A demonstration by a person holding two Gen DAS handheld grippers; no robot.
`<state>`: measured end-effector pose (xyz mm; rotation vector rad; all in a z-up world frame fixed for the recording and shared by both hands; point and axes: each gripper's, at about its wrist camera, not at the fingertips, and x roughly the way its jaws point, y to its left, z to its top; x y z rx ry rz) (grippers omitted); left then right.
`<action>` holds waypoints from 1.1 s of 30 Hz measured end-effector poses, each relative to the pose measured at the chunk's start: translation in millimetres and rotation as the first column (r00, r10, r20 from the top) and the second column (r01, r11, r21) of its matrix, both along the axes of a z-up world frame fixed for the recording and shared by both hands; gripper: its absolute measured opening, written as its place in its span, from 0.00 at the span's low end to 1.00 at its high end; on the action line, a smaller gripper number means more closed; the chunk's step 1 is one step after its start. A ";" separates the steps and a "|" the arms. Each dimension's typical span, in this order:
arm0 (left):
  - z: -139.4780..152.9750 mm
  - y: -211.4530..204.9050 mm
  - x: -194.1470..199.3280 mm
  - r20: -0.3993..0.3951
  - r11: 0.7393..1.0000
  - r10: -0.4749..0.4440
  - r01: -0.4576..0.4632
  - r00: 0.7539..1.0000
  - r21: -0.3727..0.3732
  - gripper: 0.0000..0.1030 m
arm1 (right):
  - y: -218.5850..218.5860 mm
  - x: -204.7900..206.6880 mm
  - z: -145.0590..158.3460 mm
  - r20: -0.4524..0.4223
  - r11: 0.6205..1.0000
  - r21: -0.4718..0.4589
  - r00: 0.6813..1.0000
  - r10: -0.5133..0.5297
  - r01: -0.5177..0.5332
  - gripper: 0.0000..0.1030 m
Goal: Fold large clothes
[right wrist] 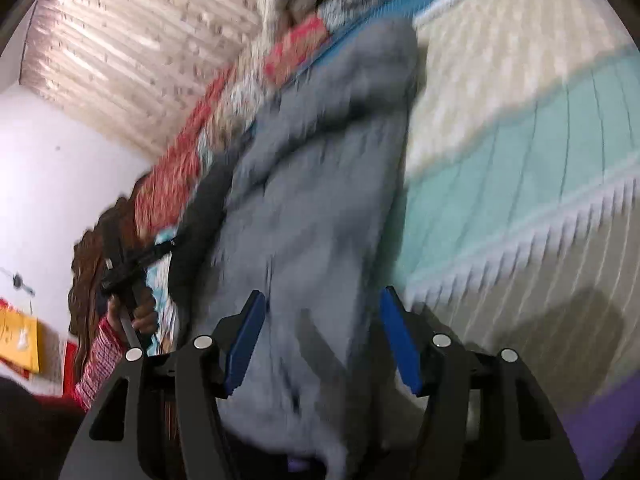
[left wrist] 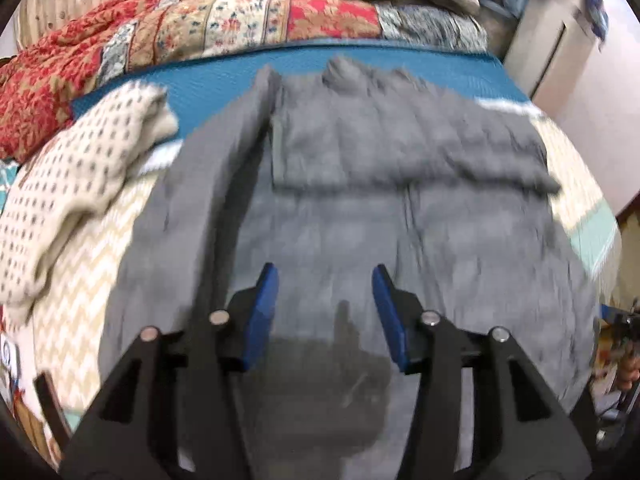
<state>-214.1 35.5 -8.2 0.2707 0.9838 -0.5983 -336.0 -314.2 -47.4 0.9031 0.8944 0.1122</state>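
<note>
A large grey garment [left wrist: 360,208] lies spread on the bed, its upper part folded down into a flap [left wrist: 400,148] and a darker strip [left wrist: 224,184] running along its left side. My left gripper [left wrist: 325,276] hovers over the garment's lower middle, its blue pads apart with nothing pinched between them. In the right wrist view the same garment [right wrist: 320,200] runs away from my right gripper [right wrist: 322,300], which stands open above its near end; the cloth shows between the pads, unpinched. The other gripper [right wrist: 124,276] appears at the left there, held by a hand in a red patterned sleeve.
A cream dotted cloth [left wrist: 80,184] is heaped left of the garment. Behind lie a blue mat [left wrist: 224,80] and a red patchwork quilt [left wrist: 200,28]. A zigzag bedspread [left wrist: 68,340] with teal bands [right wrist: 520,160] covers the bed. A white cabinet [left wrist: 552,40] stands at the far right.
</note>
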 end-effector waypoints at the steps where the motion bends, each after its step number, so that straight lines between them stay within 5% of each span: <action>1: -4.1 5.0 -4.3 -0.009 1.000 0.009 -0.009 1.000 0.009 0.46 | 7.8 0.9 -7.1 -0.036 1.000 0.025 0.999 0.018 -0.017 0.67; 3: -16.4 22.7 -18.0 -0.044 0.999 0.045 -0.044 0.998 0.021 0.46 | 10.8 -1.2 -9.1 -0.078 1.000 0.010 0.997 0.000 0.000 1.06; 5: -23.0 34.1 -28.3 -0.082 0.997 0.082 -0.081 0.993 0.016 0.46 | -1.9 -9.3 7.8 -0.078 0.998 -0.047 0.996 -0.052 0.049 1.07; 10: -12.7 57.3 -61.4 -0.112 0.992 0.066 -0.077 0.991 -0.096 0.46 | -41.6 -15.2 58.1 -0.110 0.922 -0.368 0.980 -0.168 0.116 1.08; 14: 9.9 73.4 -85.8 -0.085 0.983 0.053 -0.067 0.995 -0.172 0.46 | -70.5 -27.9 35.3 -0.225 0.932 -0.263 0.924 -0.309 0.248 1.00; 16: 25.9 87.0 -92.1 -0.056 0.972 0.076 -0.087 0.996 -0.217 0.46 | -72.1 -45.1 41.6 -0.147 0.924 -0.192 0.921 -0.360 0.330 0.99; 19: 45.1 121.9 -95.0 -0.031 0.951 0.144 -0.147 0.989 -0.272 0.46 | -65.1 -67.4 73.7 0.014 0.873 -0.227 0.898 -0.440 0.432 0.91; 21: 51.7 147.2 -93.3 -0.031 0.934 0.200 -0.200 0.979 -0.295 0.46 | -54.5 -68.0 97.6 0.120 0.862 -0.264 0.902 -0.416 0.433 0.77; 24: 51.2 184.0 -91.2 -0.044 0.908 0.275 -0.275 0.960 -0.316 0.46 | -15.6 -35.7 121.3 0.203 0.922 -0.251 0.948 -0.247 0.294 0.73; 25: 49.2 193.8 -91.7 -0.051 0.898 0.295 -0.295 0.954 -0.325 0.46 | 9.5 -11.5 120.4 0.206 0.970 -0.188 0.971 -0.117 0.157 0.73; 27: 44.4 205.9 -93.7 -0.068 0.880 0.326 -0.329 0.943 -0.341 0.46 | 47.6 21.3 109.9 0.185 0.993 -0.118 0.982 0.038 -0.017 0.73; 30: 40.0 220.9 -98.3 -0.084 0.869 0.340 -0.347 0.937 -0.352 0.46 | 138.6 83.5 76.1 0.106 0.956 -0.077 0.951 0.290 -0.283 0.73; 33: 38.1 231.8 -108.4 -0.083 0.866 0.350 -0.356 0.933 -0.352 0.46 | 220.9 136.5 39.7 0.054 0.882 -0.084 0.882 0.469 -0.464 0.73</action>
